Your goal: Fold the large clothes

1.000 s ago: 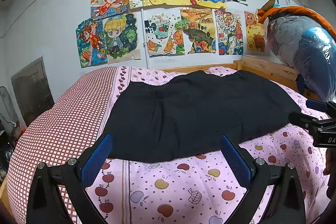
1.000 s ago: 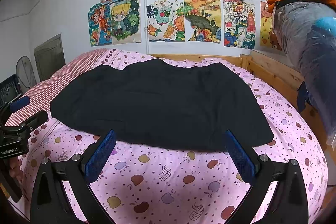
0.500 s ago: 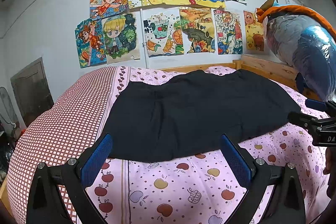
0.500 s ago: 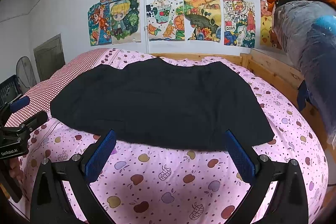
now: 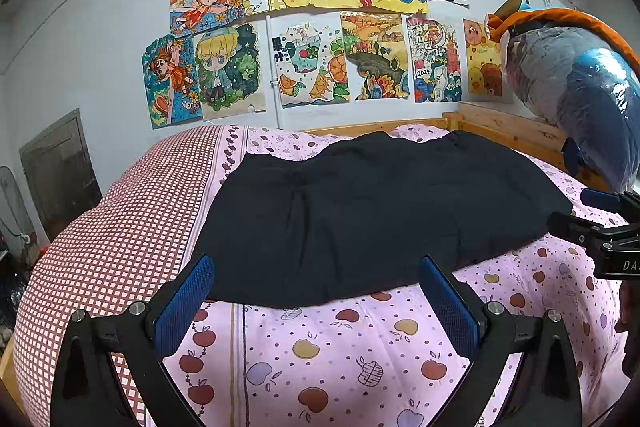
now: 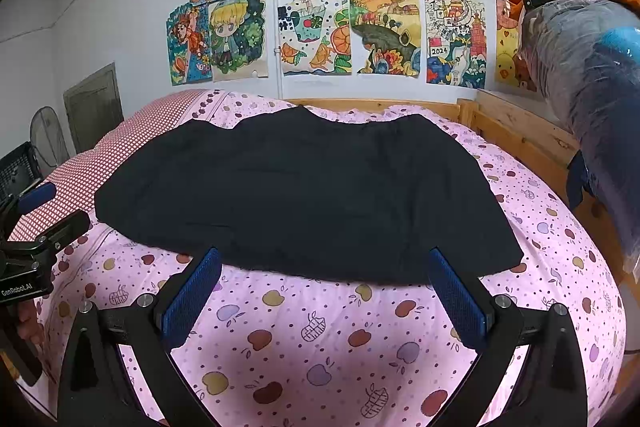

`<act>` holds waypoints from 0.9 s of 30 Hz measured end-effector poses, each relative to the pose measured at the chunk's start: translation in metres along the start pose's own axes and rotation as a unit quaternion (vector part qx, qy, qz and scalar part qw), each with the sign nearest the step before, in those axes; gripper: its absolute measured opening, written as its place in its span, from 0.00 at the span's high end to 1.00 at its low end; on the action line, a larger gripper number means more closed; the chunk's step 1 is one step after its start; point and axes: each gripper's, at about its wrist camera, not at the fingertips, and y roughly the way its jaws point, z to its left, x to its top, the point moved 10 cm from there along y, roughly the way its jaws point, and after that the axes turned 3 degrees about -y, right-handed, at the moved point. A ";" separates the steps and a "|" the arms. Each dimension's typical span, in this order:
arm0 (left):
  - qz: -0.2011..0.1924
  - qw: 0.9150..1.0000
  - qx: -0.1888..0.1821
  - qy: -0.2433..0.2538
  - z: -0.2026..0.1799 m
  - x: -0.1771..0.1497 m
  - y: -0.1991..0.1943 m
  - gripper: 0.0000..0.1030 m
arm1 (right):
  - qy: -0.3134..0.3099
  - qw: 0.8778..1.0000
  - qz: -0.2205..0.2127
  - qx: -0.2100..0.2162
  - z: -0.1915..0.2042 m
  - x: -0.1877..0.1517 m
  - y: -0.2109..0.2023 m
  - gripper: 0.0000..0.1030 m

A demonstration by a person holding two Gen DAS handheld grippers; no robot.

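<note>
A large black garment (image 5: 372,211) lies spread flat on the pink apple-print bedspread (image 5: 320,351); it also shows in the right wrist view (image 6: 304,195). My left gripper (image 5: 316,291) is open and empty, hovering just short of the garment's near hem. My right gripper (image 6: 324,287) is open and empty, just short of the near hem further right. Each gripper shows at the edge of the other's view: the right one (image 5: 592,231) and the left one (image 6: 36,227).
A red checked cover (image 5: 120,227) lies on the bed's left part. A wooden bed frame (image 6: 516,131) runs along the back and right. A plastic-wrapped bundle (image 6: 592,87) hangs over the right side. Drawings (image 5: 320,27) cover the wall. A fan (image 6: 48,143) stands at left.
</note>
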 end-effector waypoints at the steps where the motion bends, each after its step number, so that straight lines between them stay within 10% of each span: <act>1: 0.000 1.000 -0.001 0.000 0.000 0.000 0.001 0.00 | 0.000 1.000 0.000 0.000 0.000 -0.001 0.000 0.02; 27: 0.008 1.000 0.006 -0.010 0.007 -0.008 0.000 0.00 | 0.006 1.000 0.004 -0.002 -0.004 -0.004 0.000 0.02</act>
